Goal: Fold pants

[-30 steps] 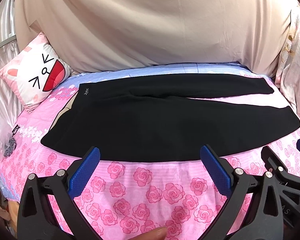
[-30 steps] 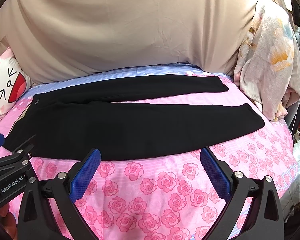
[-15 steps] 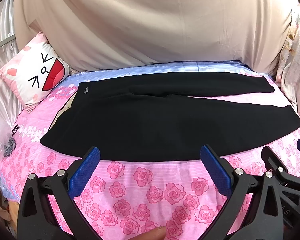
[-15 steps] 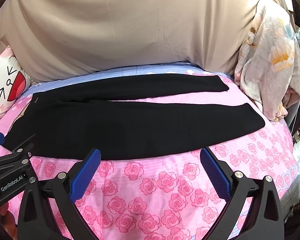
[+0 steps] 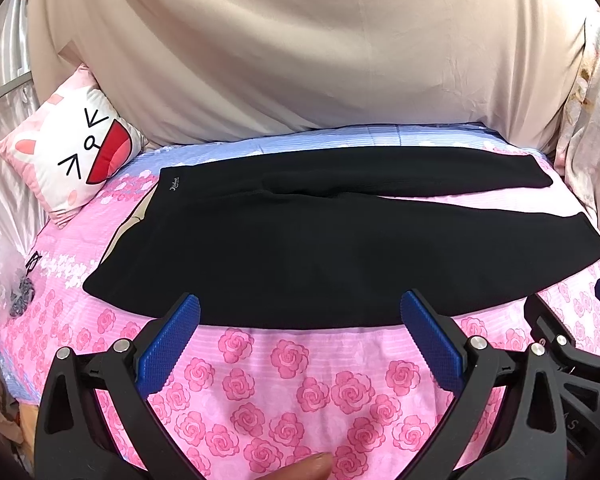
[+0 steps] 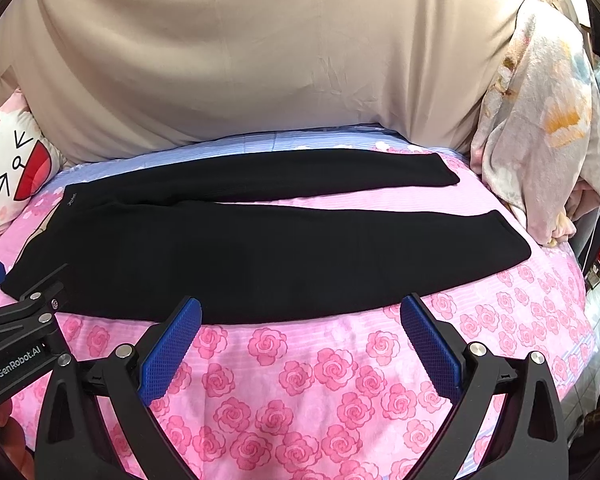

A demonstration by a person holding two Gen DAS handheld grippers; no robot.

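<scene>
Black pants (image 5: 320, 248) lie flat on the pink rose bedspread (image 5: 292, 380), waistband to the left, both legs stretched to the right with a narrow gap between them. They also show in the right wrist view (image 6: 268, 252). My left gripper (image 5: 300, 320) is open and empty, hovering just in front of the near hem edge. My right gripper (image 6: 300, 316) is open and empty, also at the near edge of the pants, to the right of the left one. The right gripper's body (image 5: 572, 344) shows at the left view's right side.
A cartoon cat pillow (image 5: 72, 156) leans at the back left. A beige sheet (image 5: 300, 52) hangs behind the bed. A floral blanket (image 6: 540, 128) is piled at the right. The bed's right edge (image 6: 580, 320) drops to the floor.
Both grippers have stayed nearly still, with a slight drift of view. The pants have not moved.
</scene>
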